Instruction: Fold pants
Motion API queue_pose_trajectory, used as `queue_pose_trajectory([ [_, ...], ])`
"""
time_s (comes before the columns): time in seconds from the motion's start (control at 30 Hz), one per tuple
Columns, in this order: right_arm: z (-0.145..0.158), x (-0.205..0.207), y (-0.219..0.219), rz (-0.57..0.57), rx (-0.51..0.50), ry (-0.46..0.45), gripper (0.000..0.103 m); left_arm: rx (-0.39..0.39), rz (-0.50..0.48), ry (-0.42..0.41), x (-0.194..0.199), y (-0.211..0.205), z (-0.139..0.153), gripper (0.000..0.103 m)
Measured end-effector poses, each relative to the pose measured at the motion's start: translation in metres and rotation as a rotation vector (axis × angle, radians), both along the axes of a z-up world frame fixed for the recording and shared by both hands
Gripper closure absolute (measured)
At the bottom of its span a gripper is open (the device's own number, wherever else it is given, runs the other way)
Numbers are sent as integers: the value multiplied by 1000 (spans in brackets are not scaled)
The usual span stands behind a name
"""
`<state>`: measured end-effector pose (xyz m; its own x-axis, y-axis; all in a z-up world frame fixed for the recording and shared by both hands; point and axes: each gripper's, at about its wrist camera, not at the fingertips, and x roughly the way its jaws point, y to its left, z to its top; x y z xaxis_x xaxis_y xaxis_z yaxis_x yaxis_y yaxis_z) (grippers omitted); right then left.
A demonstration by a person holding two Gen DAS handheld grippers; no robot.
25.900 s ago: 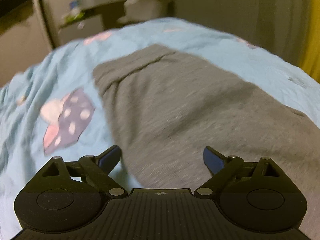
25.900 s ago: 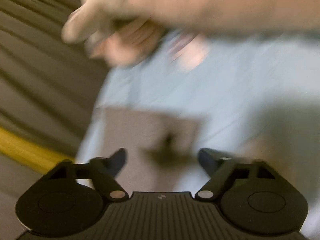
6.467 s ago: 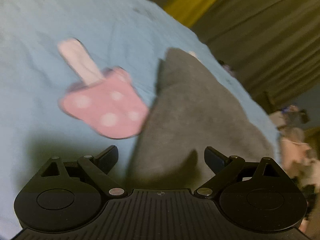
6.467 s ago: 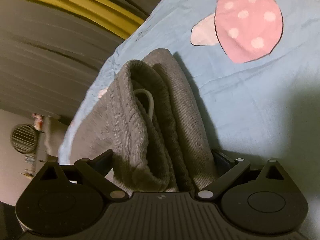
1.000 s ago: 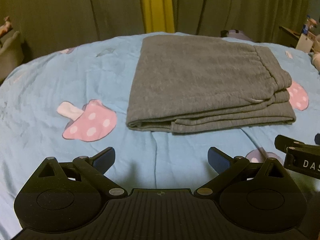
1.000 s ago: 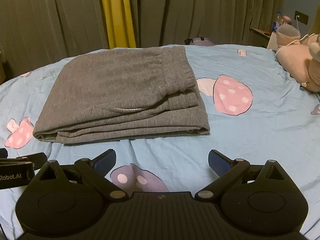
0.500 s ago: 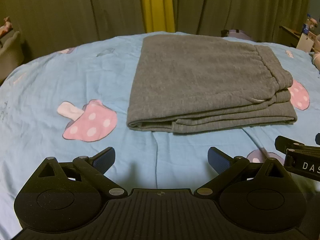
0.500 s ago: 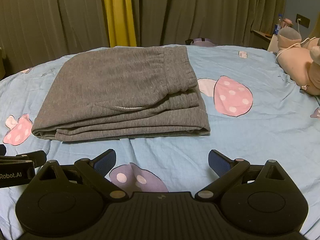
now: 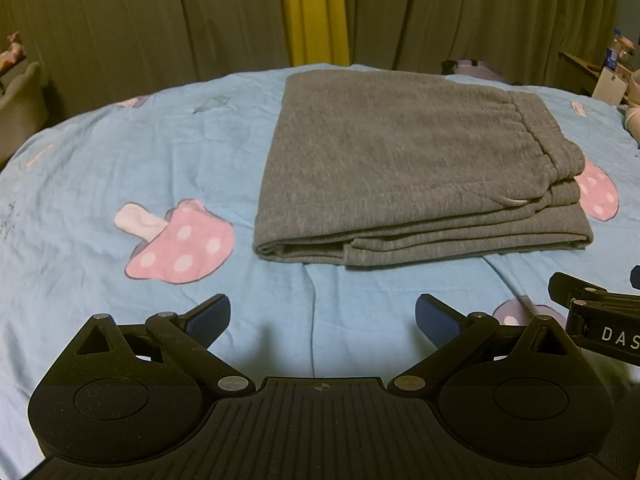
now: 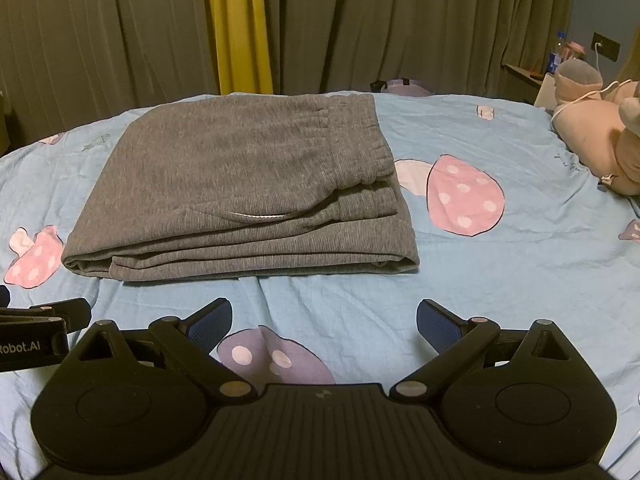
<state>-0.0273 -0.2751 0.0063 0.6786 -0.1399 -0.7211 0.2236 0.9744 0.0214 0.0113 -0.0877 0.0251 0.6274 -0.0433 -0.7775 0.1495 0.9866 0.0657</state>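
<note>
The grey pants (image 9: 408,168) lie folded in a flat rectangular stack on the blue bedsheet (image 9: 120,160), waistband to the right; they also show in the right wrist view (image 10: 248,184). My left gripper (image 9: 322,318) is open and empty, held back from the stack's near edge. My right gripper (image 10: 324,320) is open and empty, also short of the stack. Each gripper's side shows at the edge of the other's view.
The sheet carries pink mushroom prints (image 9: 180,244) (image 10: 464,196) and a purple one (image 10: 272,356). A plush toy (image 10: 596,136) lies at the right edge of the bed. Dark curtains with a yellow strip (image 10: 240,28) hang behind the bed.
Both grippers have stayed nearly still, open, over the last second. Earlier the right gripper held the folded waistband end; the pants now lie released on the bed.
</note>
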Motion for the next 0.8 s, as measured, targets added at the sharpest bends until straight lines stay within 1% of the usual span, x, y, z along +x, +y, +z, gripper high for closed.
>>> queue_pose_trajectory([
  [0.8, 0, 1, 1, 3, -10, -1, 4, 0, -1, 4, 0, 0, 0, 1],
])
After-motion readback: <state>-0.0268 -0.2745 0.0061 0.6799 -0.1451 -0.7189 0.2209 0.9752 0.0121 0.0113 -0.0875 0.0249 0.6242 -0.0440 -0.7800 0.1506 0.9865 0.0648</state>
